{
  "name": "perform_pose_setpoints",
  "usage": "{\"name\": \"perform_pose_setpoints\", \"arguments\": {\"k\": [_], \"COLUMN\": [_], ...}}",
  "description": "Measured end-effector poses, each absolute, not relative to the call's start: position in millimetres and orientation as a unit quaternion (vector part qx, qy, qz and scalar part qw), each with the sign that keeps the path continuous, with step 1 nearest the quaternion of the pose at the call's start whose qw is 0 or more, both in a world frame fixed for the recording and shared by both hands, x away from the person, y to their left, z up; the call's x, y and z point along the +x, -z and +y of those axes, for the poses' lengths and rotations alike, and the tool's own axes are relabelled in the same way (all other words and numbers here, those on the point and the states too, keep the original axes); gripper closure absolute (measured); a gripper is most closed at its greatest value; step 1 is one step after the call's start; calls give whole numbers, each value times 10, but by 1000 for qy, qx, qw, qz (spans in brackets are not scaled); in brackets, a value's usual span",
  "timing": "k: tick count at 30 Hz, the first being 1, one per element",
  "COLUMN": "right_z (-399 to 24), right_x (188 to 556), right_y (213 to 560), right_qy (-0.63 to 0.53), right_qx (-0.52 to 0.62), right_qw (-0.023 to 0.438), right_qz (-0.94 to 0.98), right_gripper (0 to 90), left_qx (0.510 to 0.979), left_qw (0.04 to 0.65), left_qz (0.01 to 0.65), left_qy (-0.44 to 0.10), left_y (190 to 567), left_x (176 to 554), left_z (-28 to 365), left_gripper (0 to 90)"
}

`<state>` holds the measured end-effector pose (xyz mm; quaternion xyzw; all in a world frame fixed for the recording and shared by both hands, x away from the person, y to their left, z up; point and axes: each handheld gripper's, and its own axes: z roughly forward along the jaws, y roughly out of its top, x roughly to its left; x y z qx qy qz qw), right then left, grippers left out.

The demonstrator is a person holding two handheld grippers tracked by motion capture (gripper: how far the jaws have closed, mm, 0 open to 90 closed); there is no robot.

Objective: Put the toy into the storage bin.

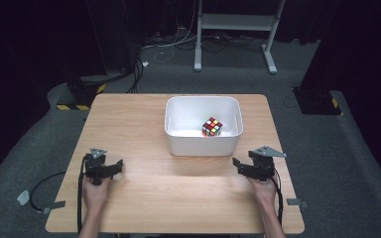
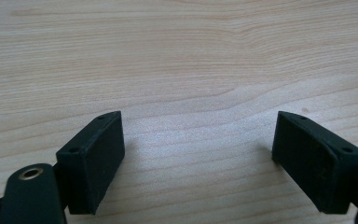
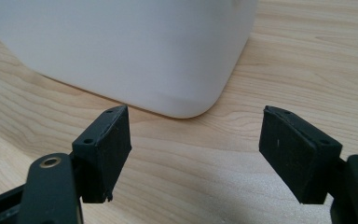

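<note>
A light wooden table [image 1: 144,124] carries a white plastic bin [image 1: 203,144] set toward its far middle, and inside the bin a scrambled puzzle cube [image 1: 212,127] rests on the floor of the tub, right of centre and nearer the front wall, tipped slightly so that one corner faces up. The left gripper [image 1: 110,167] lies on the near left part of the table, held from behind by the person's left hand [image 1: 95,192], with its grey three-cornered plate on top and its cable trailing off the table's left edge. In the left gripper view its jaws stand wide apart over bare wood grain — nothing lies between them. The right gripper [image 1: 243,166] sits on the near right part of the table, gripped by the right hand [image 1: 263,188], just beside the bin's near right corner but apart from it. In the right gripper view its jaws are likewise spread wide with only tabletop between them, and the bin's rounded corner [image 3: 186,93] rises close ahead, its base meeting the wood. Both grippers point inward toward the table's middle, well apart from each other, and the cube lies untouched in the bin.
</note>
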<state>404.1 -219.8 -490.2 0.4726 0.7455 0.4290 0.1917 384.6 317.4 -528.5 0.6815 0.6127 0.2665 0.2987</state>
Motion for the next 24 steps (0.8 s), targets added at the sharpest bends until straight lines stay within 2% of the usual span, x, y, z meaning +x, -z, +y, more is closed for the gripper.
{"name": "perform_pose_setpoints", "arguments": {"k": [24], "right_z": [-2191], "right_x": [4207], "right_y": [5098], "right_qy": [-393], "right_qx": [501], "right_qw": [175], "right_qz": [751], "right_gripper": [250], "left_qx": [682], "left_qw": [298], "left_qz": [613], "left_qy": [-267], "left_y": [5285], "left_x": [3846], "left_z": [3174], "left_gripper": [170]}}
